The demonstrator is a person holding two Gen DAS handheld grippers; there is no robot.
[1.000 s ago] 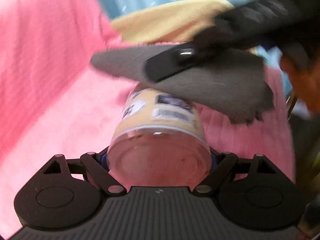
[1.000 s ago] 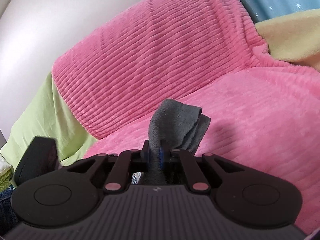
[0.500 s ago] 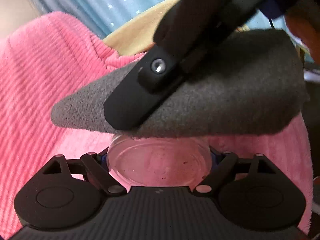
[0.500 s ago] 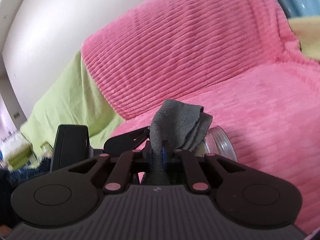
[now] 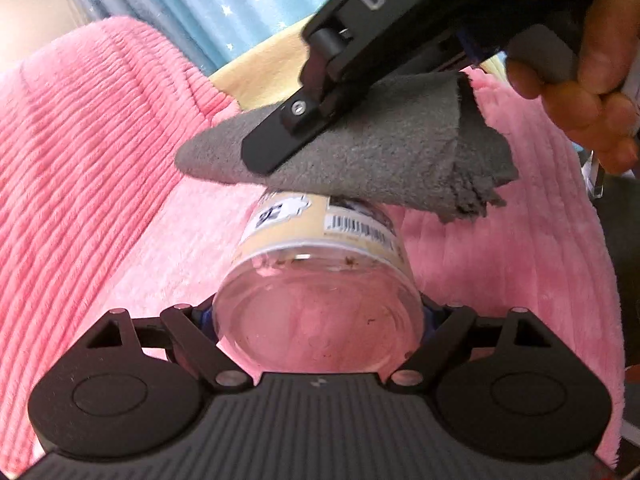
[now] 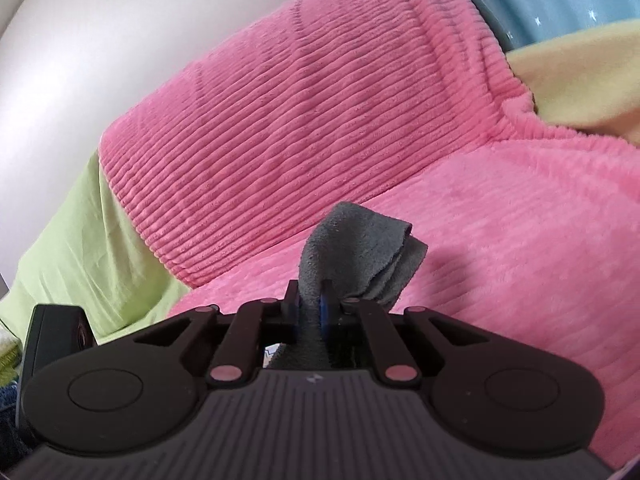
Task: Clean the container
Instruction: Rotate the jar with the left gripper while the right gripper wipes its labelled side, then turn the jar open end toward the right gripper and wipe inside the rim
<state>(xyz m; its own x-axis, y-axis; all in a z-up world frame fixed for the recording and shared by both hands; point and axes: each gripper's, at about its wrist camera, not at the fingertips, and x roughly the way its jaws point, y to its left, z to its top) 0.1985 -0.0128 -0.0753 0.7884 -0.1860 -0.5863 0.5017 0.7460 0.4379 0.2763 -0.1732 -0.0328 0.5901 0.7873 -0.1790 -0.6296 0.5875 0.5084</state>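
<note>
My left gripper is shut on a clear plastic jar with a cream label and barcode; I look at its bottom, and the jar points away from me. A folded grey cloth lies across the jar's far end, covering the mouth. My right gripper comes in from the upper right, shut on that cloth, held by a person's hand. In the right wrist view the right gripper pinches the grey cloth, which sticks up past the fingertips. The jar is hidden there.
A pink ribbed blanket covers a sofa seat and backrest behind and below the jar. A yellow blanket and blue starred curtain lie beyond. A green sheet is at the left; a black device sits at lower left.
The right gripper and cloth pulled back along the jar, so the label shows again in the left wrist view. In the right wrist view the jar's rim has dropped out of sight.
</note>
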